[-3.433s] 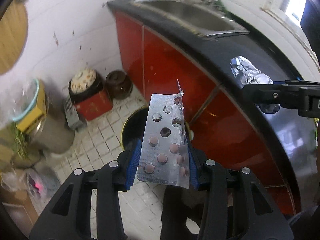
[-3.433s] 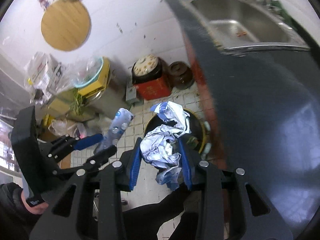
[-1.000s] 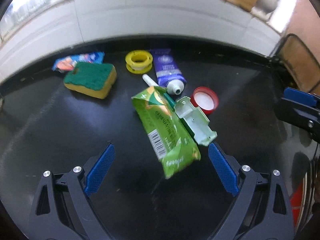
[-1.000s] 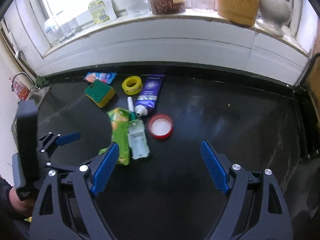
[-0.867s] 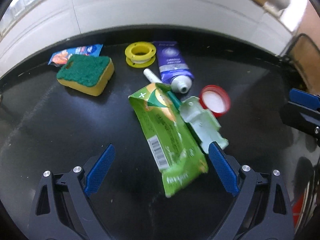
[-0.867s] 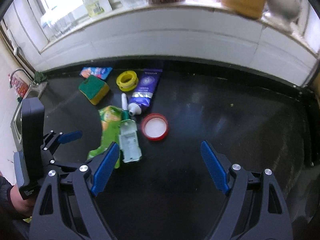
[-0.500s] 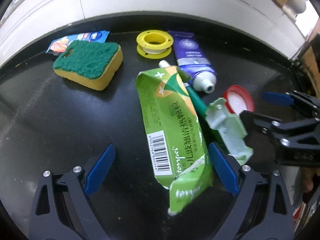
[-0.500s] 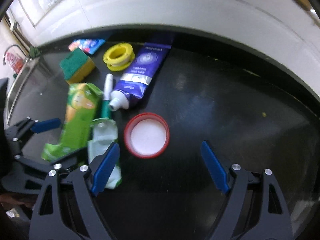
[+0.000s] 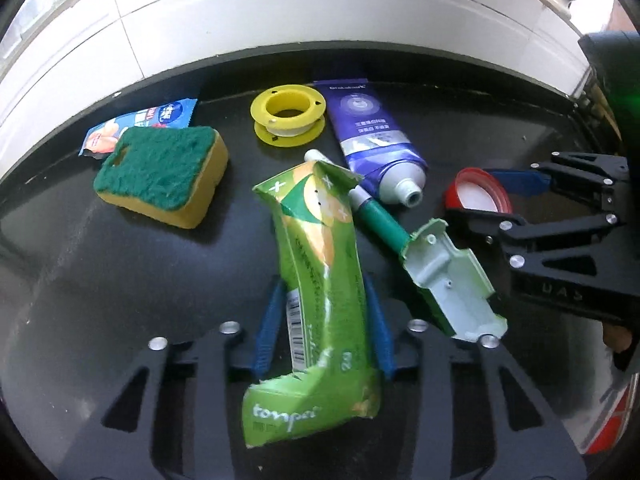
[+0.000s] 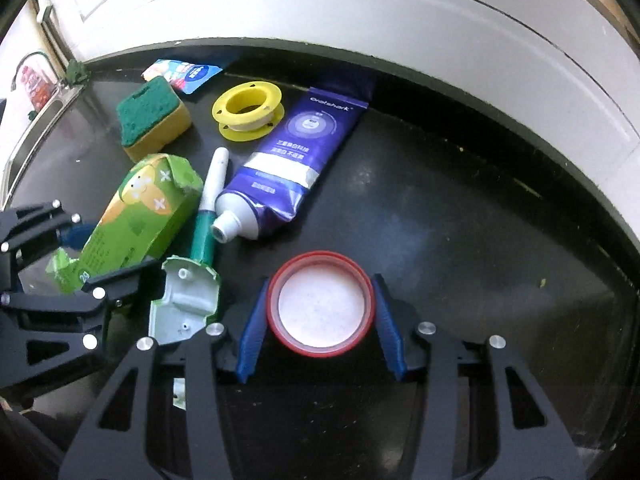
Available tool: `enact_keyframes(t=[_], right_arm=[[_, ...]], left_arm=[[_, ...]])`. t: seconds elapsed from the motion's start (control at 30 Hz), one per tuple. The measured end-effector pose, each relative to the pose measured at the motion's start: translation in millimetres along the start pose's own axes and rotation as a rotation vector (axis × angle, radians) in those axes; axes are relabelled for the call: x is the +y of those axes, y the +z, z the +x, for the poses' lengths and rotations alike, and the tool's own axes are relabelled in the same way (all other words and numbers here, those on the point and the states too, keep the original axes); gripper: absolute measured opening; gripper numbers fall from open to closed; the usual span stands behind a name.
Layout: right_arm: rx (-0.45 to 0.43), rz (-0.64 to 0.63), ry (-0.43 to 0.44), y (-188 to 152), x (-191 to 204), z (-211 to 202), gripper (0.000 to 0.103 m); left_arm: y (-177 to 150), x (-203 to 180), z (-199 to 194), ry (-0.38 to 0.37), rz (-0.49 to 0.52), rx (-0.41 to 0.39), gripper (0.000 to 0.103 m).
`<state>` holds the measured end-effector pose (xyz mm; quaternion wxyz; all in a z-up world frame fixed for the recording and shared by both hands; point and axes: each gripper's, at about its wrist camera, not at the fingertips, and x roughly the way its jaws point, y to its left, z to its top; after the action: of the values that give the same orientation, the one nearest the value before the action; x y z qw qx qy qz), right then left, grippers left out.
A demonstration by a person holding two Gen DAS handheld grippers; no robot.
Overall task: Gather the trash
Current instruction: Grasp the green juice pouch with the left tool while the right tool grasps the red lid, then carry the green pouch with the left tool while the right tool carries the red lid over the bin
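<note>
Grippers close in on two pieces of litter at once on a black kitchen counter (image 10: 460, 208): a second ago both sets of blue pads stood wide above the clutter, and now each has dropped over its own target with the jaws closing. The left gripper (image 9: 324, 324) straddles the crumpled green tissue packet (image 9: 320, 280), its pads flanking the packet's barcoded middle and pressing its sides, so the packet lies between them, its torn end trailing back toward the camera. The right gripper (image 10: 320, 320) brackets the red jar lid (image 10: 322, 304), which lies open side up on the counter between the pads; both pads sit against its rim, though whether the squeeze is firm yet cannot be told. Just left of the right gripper lie a pale green plastic cover (image 10: 184, 300) and a green-and-white pen (image 10: 208, 216), with an uncapped blue toothpaste tube (image 10: 296, 168) ahead; farther ahead sit a yellow tape spool (image 10: 244, 114), a green-topped sponge (image 10: 152, 118) and a small blue wrapper (image 10: 188, 74). The shift from hovering to gripping suggests the next two items are about to leave the counter, with several more still to collect.
</note>
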<state>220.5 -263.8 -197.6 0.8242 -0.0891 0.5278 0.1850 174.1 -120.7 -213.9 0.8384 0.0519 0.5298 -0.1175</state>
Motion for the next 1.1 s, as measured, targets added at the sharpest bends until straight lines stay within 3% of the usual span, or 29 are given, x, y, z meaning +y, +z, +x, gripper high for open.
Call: enact_keyframes(t=[0.37, 0.57, 0.8, 1.1], right_arm=[[-0.088, 0.076, -0.022, -15, 17, -75, 0.049], [-0.118, 0.114, -0.027, -43, 47, -112, 0.049], [-0.126, 0.156, -0.039, -76, 76, -132, 0.049], [-0.17, 0.097, -0.005, -57, 120, -145, 0.049]], left_arm=[[-14, 1, -54, -0.019, 0.023, -0.06, 0.035], [-47, 0, -101, -0.03, 0.051, -0.081, 0.035], [-79, 0, -122, -0.041, 0.074, -0.071, 0.035], [-103, 44, -161, 0.006, -0.008, -0.135, 0.035]])
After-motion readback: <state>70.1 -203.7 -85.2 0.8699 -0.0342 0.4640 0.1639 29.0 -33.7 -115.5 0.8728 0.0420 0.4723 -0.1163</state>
